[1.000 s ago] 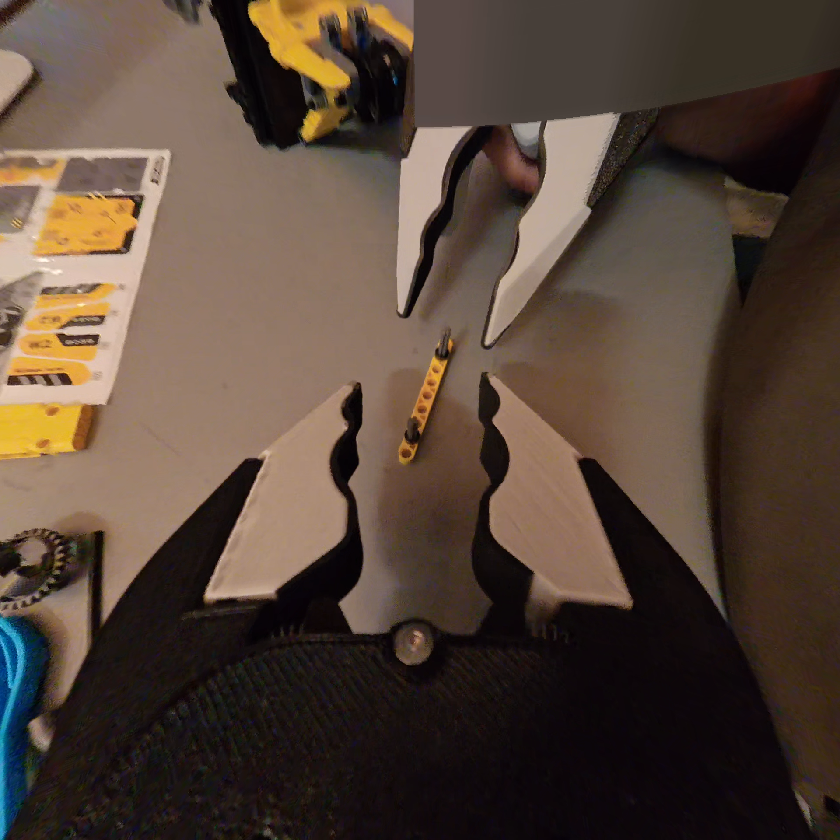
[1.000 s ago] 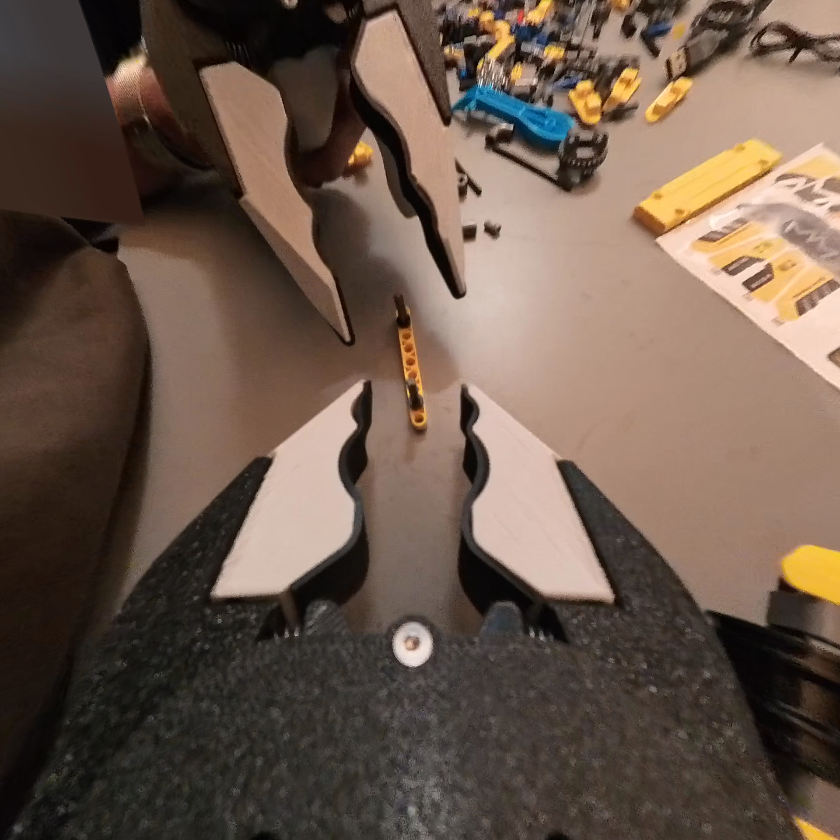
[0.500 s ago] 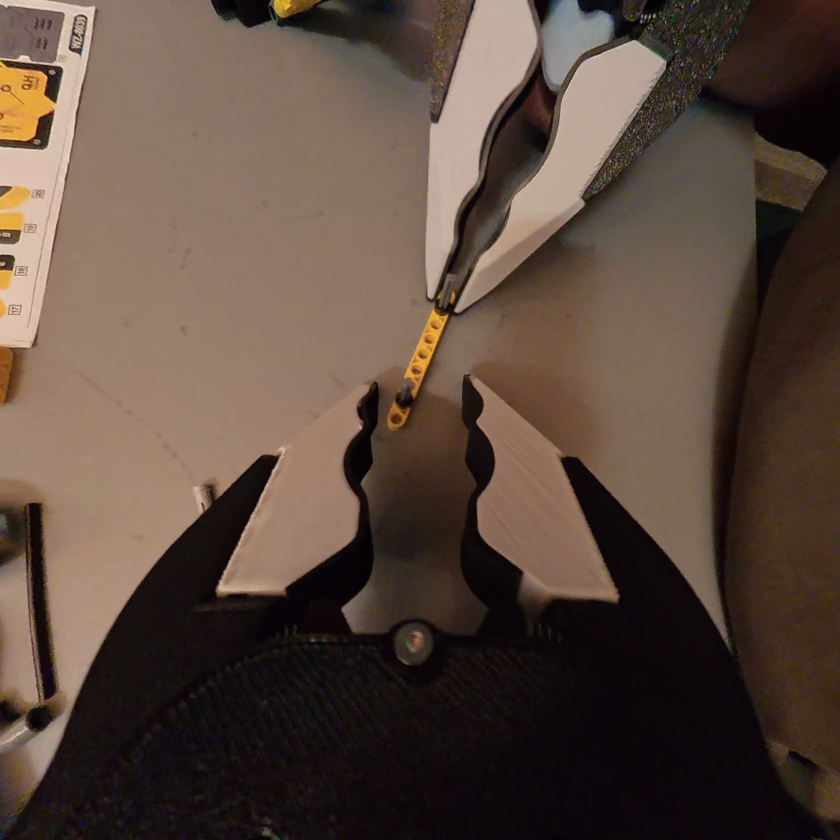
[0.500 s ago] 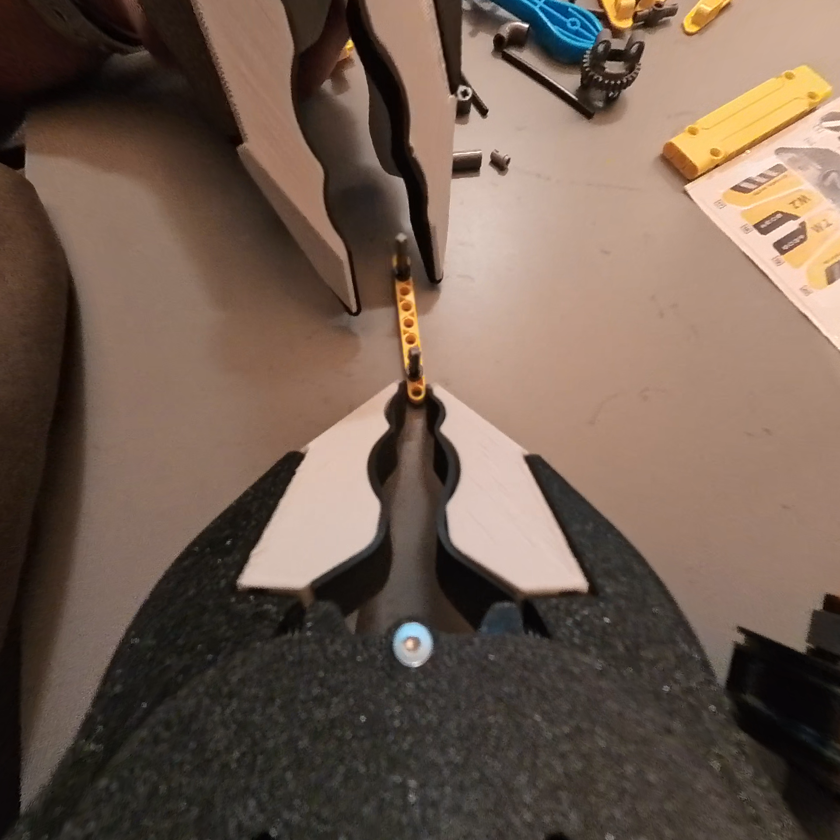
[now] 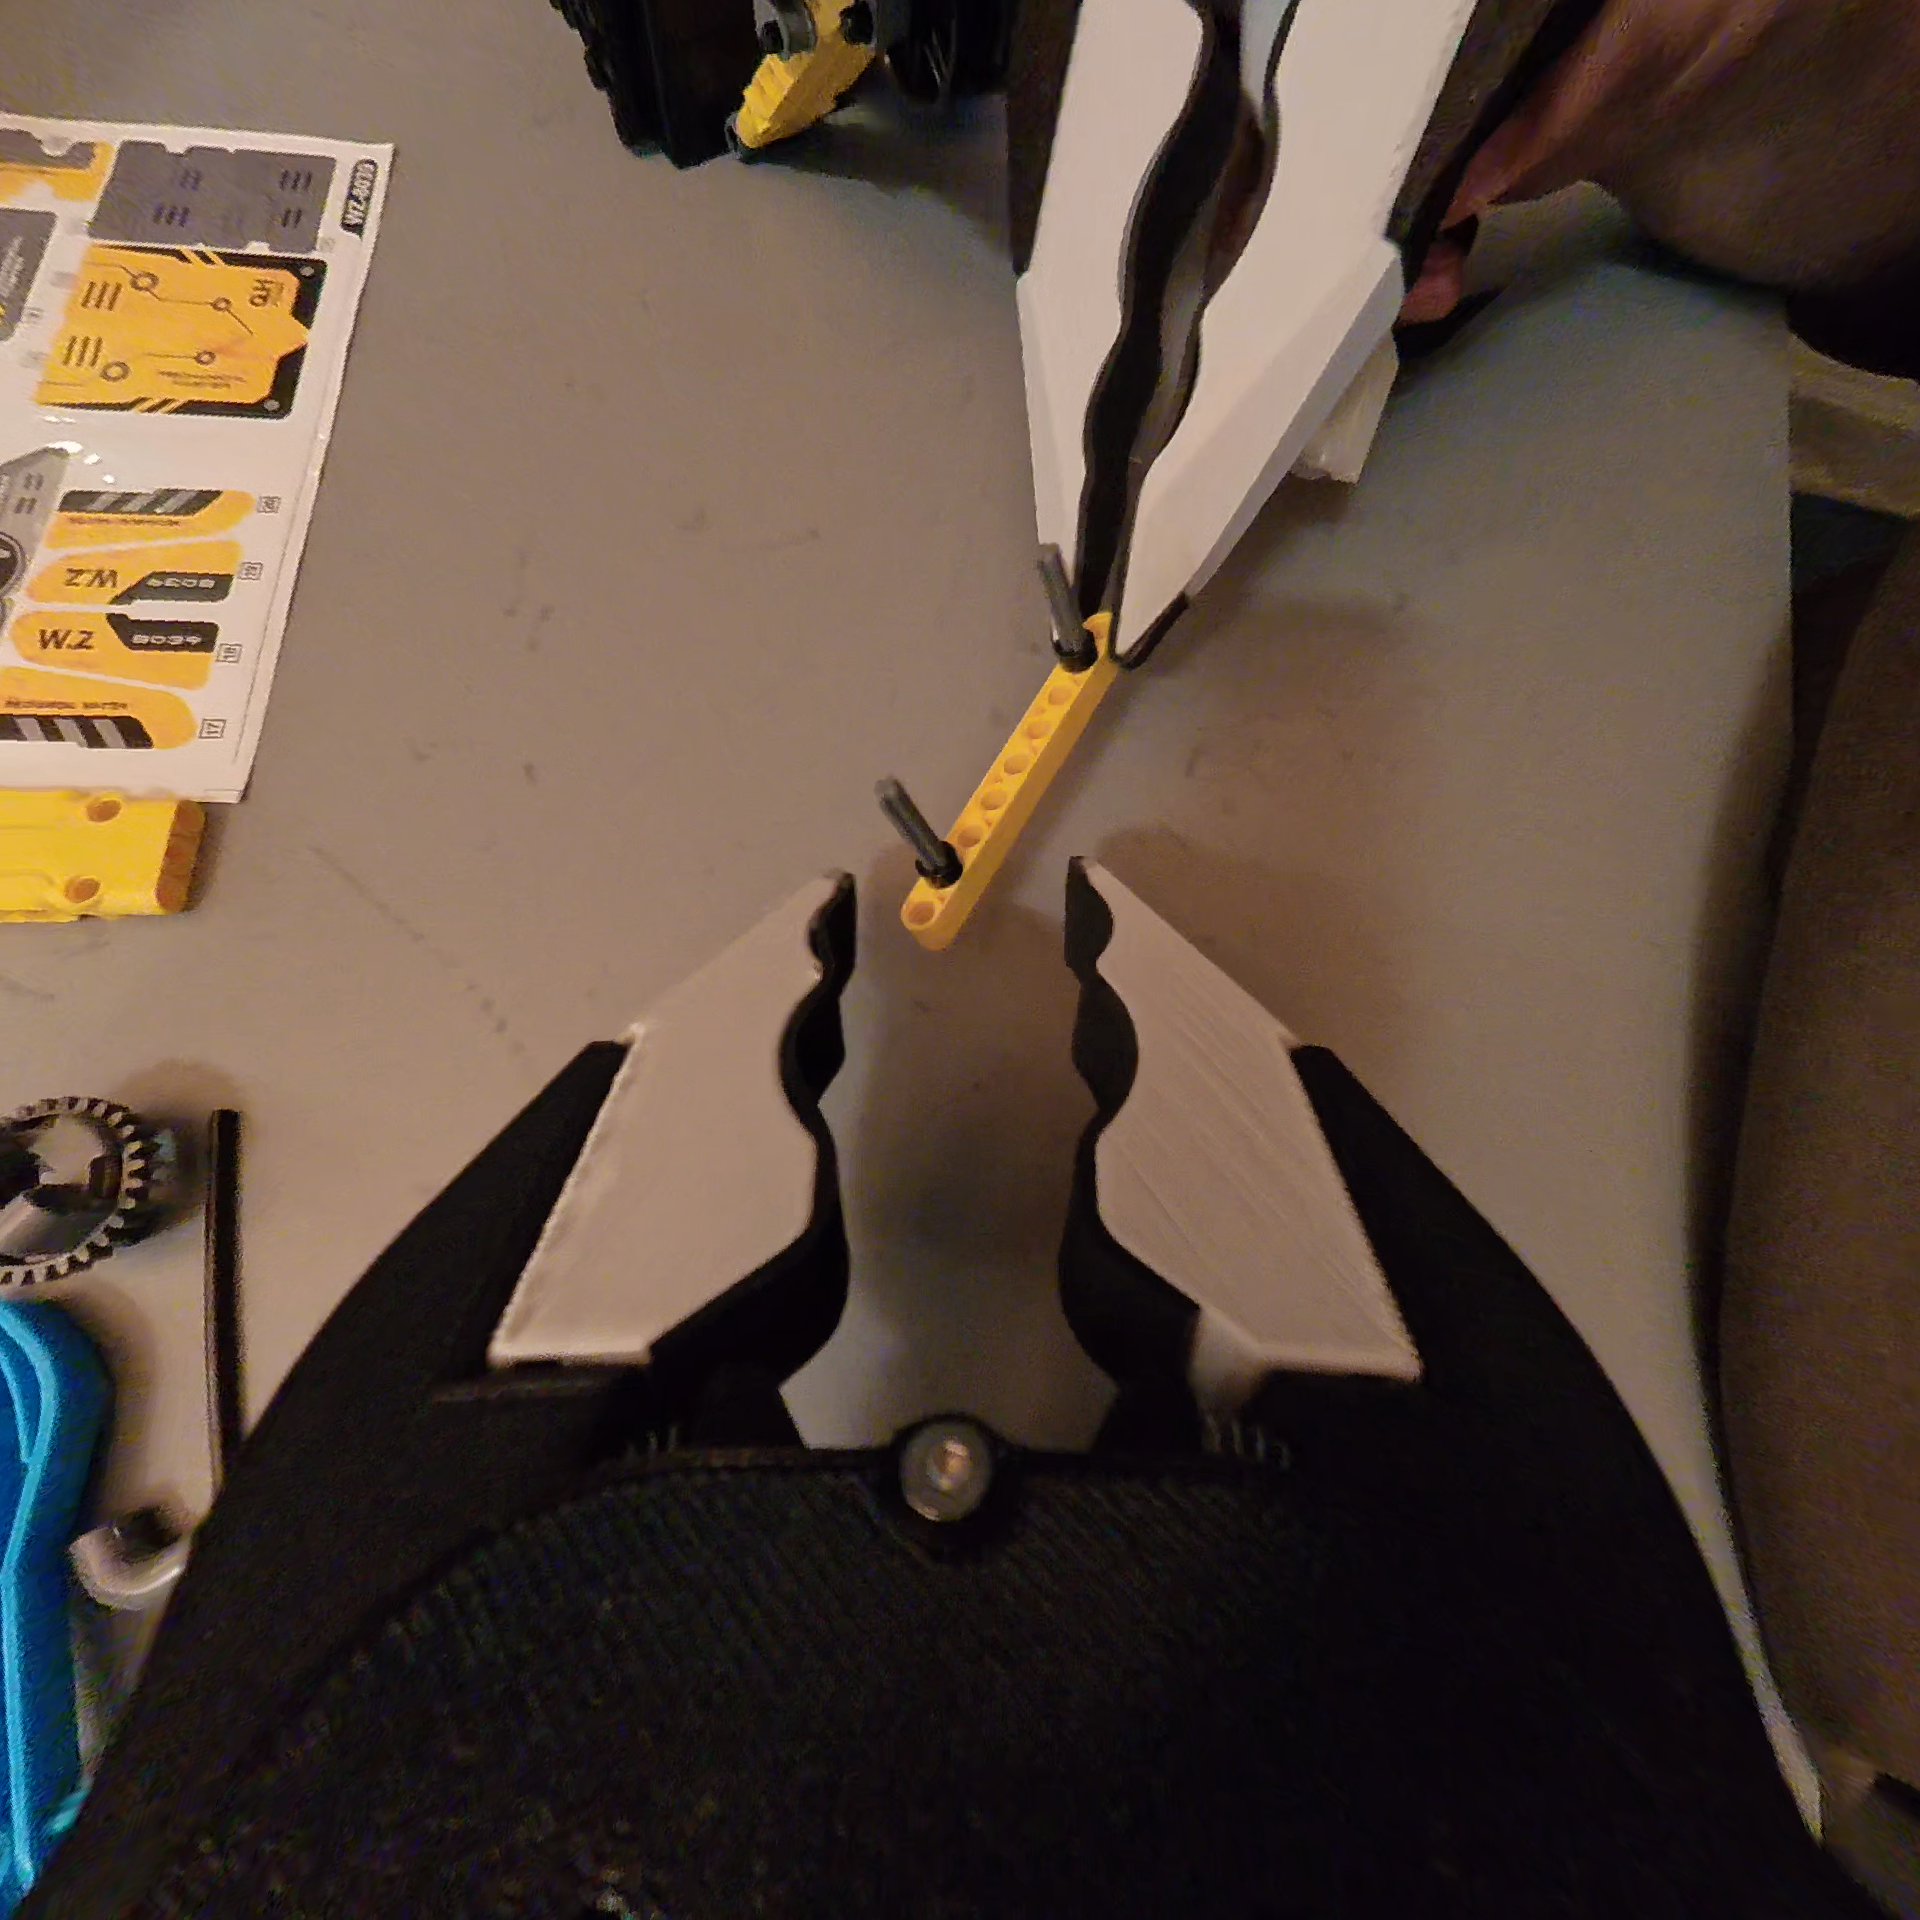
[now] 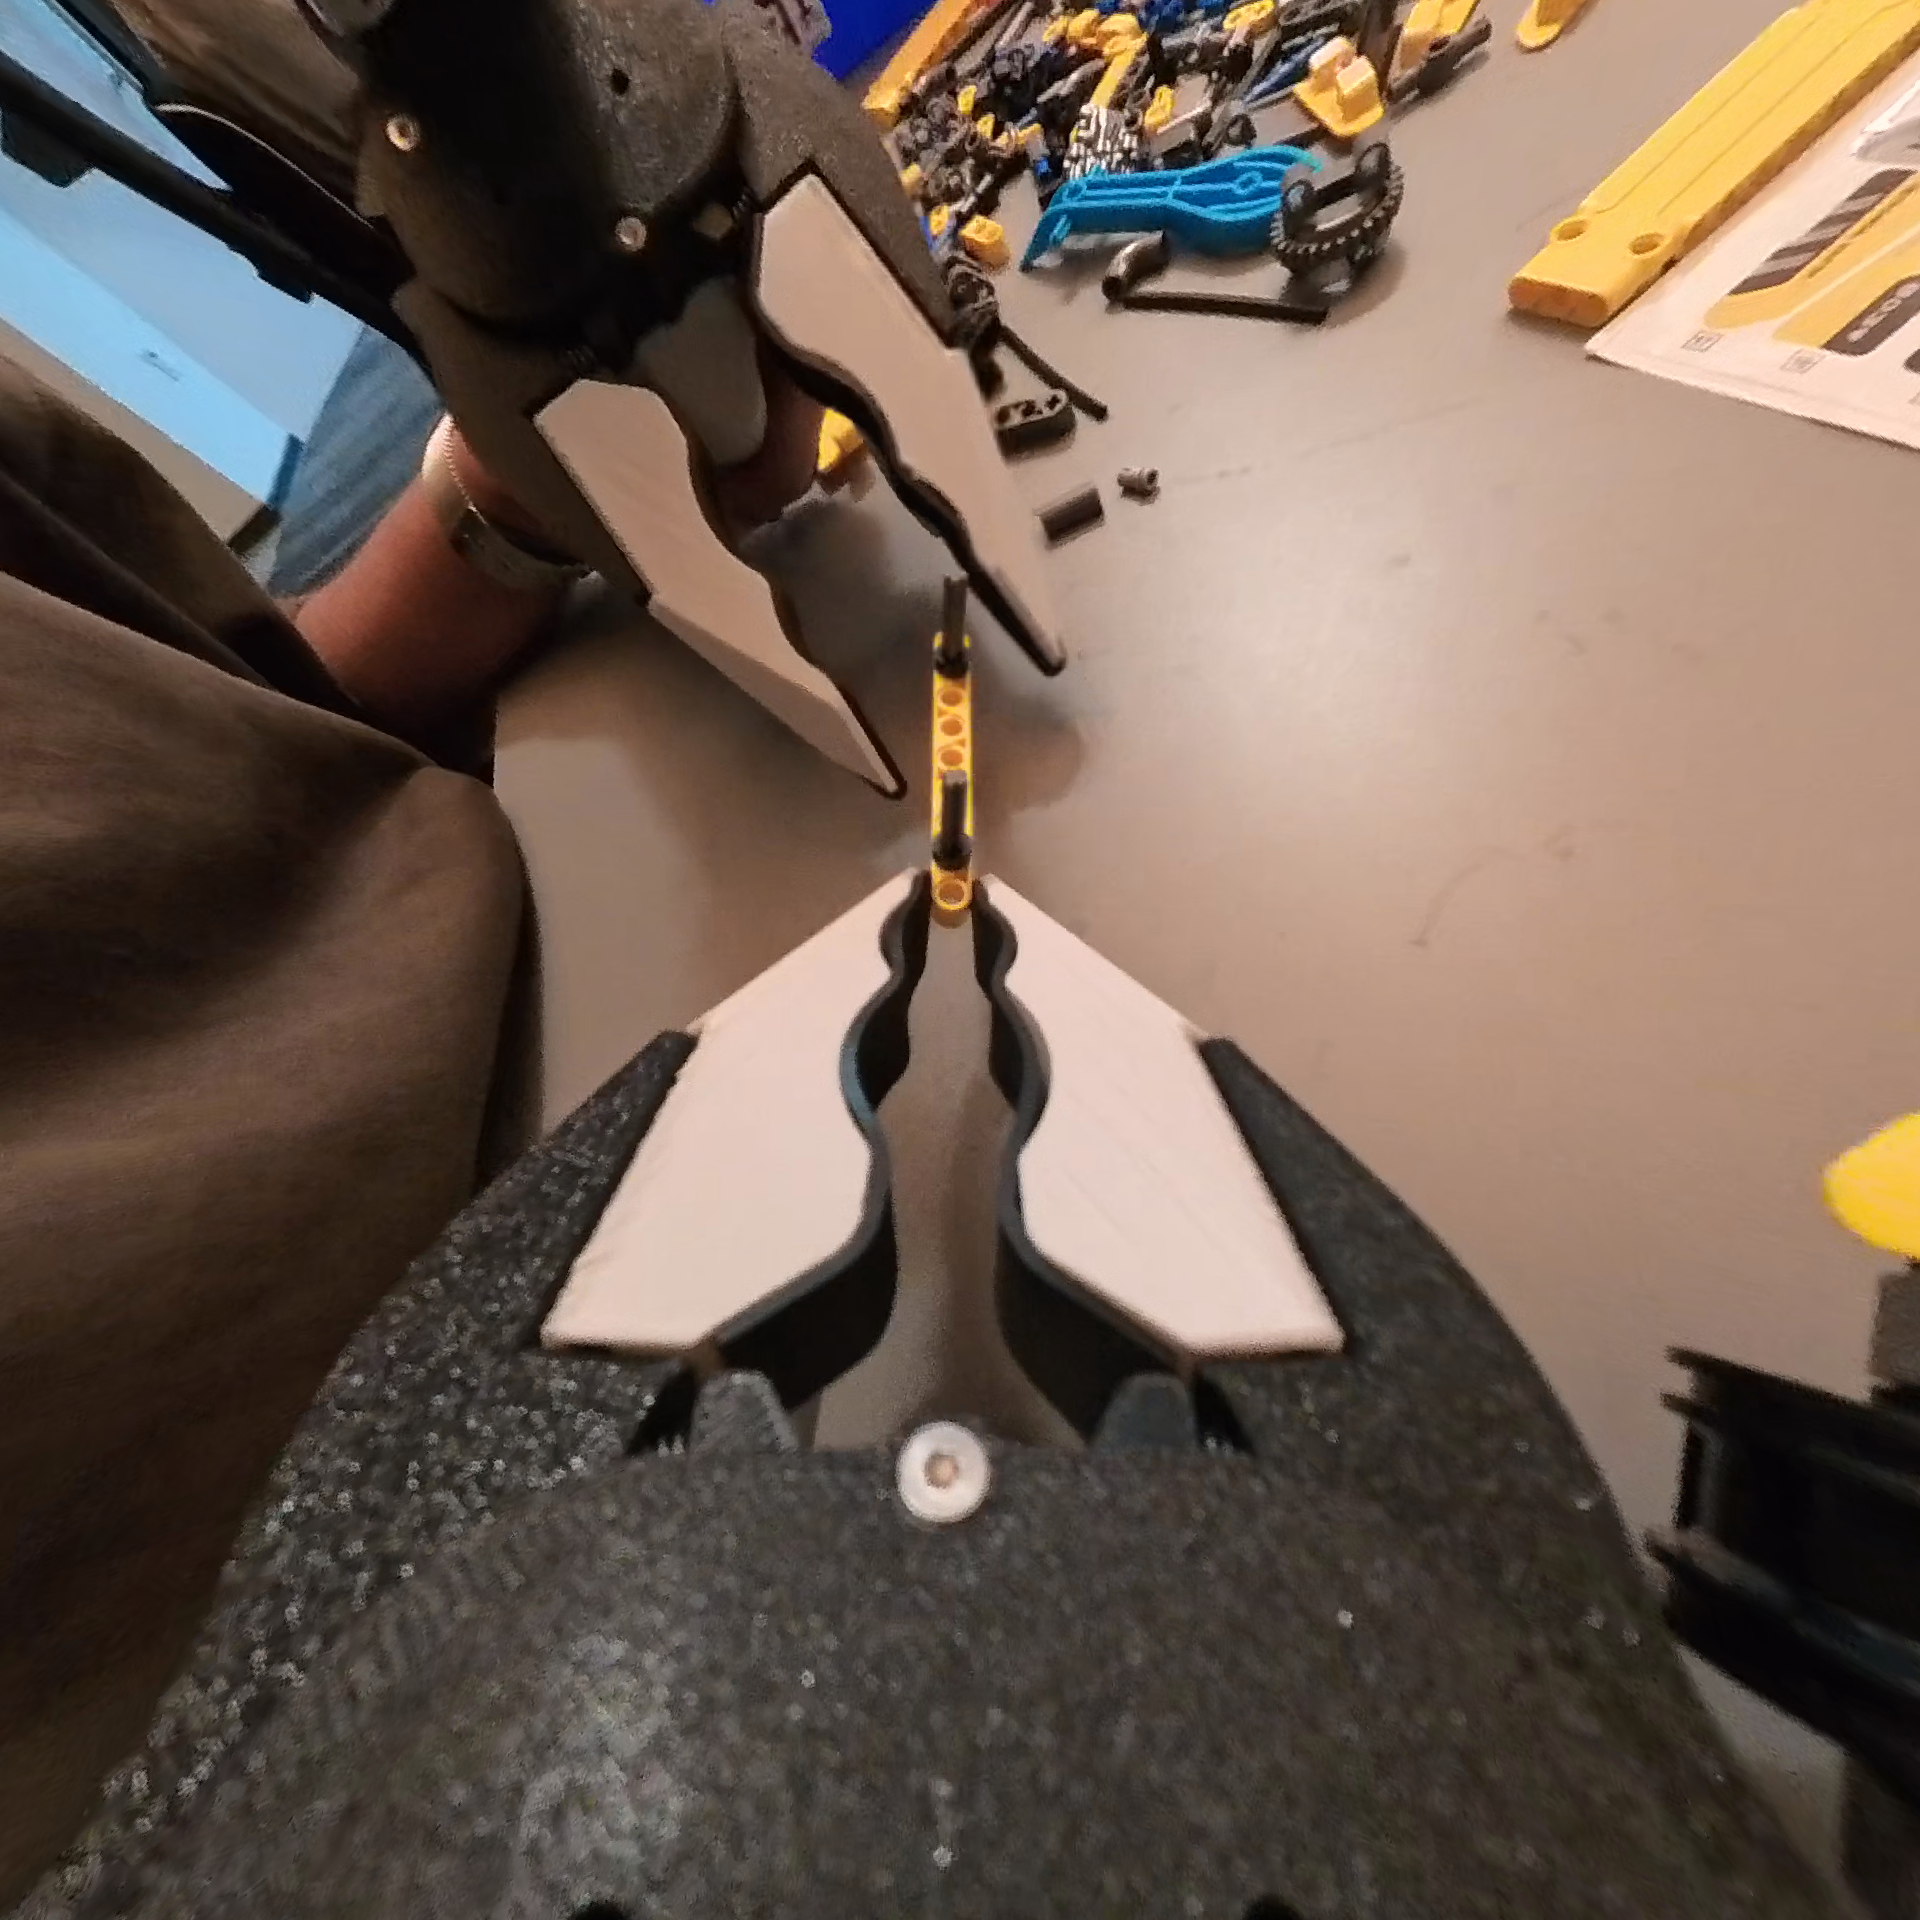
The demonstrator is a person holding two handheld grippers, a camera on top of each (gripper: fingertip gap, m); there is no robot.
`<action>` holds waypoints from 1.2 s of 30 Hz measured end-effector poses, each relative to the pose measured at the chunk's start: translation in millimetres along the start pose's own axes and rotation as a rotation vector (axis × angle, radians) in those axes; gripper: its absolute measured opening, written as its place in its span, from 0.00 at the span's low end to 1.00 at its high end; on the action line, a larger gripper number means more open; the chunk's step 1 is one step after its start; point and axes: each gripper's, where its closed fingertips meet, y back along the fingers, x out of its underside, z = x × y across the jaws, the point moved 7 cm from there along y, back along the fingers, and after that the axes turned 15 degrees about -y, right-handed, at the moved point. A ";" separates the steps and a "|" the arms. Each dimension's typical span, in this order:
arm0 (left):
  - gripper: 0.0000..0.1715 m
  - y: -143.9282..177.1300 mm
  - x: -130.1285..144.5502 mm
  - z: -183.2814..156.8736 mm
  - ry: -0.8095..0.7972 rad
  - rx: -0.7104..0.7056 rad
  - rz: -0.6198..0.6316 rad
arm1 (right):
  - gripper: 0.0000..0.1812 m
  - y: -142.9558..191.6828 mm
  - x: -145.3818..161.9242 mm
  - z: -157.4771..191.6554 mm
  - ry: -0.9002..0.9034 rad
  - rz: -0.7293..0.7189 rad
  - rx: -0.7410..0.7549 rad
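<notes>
A thin yellow beam with holes (image 5: pixel 1016 779) carries two black pins, one near each end (image 5: pixel 914 826). My right gripper (image 6: pixel 951 896) is shut on one end of the beam (image 6: pixel 952 748) and holds it above the grey table. It also shows in the left wrist view (image 5: pixel 1101 649), coming in from the top right. My left gripper (image 5: pixel 961 888) is open, and the beam's free end hangs just in front of its jaws. In the right wrist view the left gripper (image 6: pixel 971 717) stands open around the beam's far end.
A sticker sheet (image 5: pixel 156 436) and a flat yellow panel (image 5: pixel 88 857) lie at the left. A black gear (image 5: pixel 73 1184), a black rod (image 5: pixel 223 1288) and a blue part (image 5: pixel 36 1538) sit lower left. A pile of loose parts (image 6: pixel 1143 114) lies far off. A black-and-yellow model (image 5: pixel 748 73) stands at the back. My right fingertips sit around 5 centimetres from my left ones. The black rod (image 5: pixel 223 1288) is about 12 centimetres from my left fingertips and 20 centimetres from my right. The right camera catches it too, in the right wrist view (image 6: pixel 1221 296).
My right gripper closed on the beam's end and lifted it off the table. The beam now tilts with its pins pointing left. My left gripper stayed open close to the free end.
</notes>
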 end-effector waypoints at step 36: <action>0.04 3.8 -5.4 3.0 0.162 0.114 -0.149 | 0.09 -5.8 3.4 -12.2 0.170 0.031 0.273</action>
